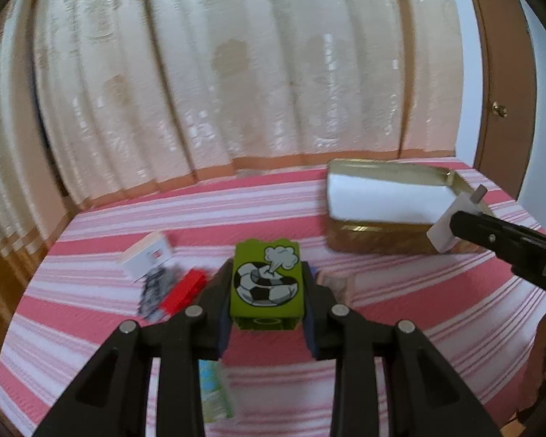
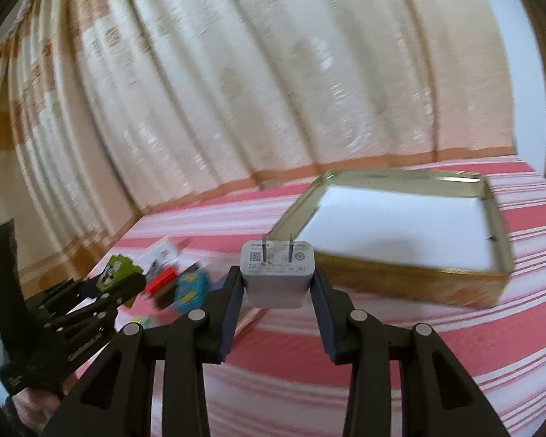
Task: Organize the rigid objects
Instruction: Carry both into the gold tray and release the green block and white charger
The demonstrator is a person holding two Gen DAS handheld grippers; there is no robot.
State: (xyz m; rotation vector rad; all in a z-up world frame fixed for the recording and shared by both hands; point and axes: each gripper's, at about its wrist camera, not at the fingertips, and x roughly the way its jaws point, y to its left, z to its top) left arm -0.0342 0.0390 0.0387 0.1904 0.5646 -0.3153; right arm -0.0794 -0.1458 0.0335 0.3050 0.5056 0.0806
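Green block [image 1: 266, 284] with a football print sits clamped in the left gripper [image 1: 267, 287], lifted above the pink-striped table [image 1: 400, 313]. Right gripper [image 2: 278, 284] pinches a white charger plug [image 2: 277, 273], prongs up, just before the gold-rimmed tray [image 2: 411, 276]. Behind lie a red piece [image 1: 184, 289], a white box [image 1: 147, 255] and something grey, too blurred to name.

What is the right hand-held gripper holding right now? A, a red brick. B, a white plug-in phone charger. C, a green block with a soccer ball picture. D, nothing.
B: the right hand-held gripper is shut on a white phone charger, prongs pointing up, with the gold tray behind it.
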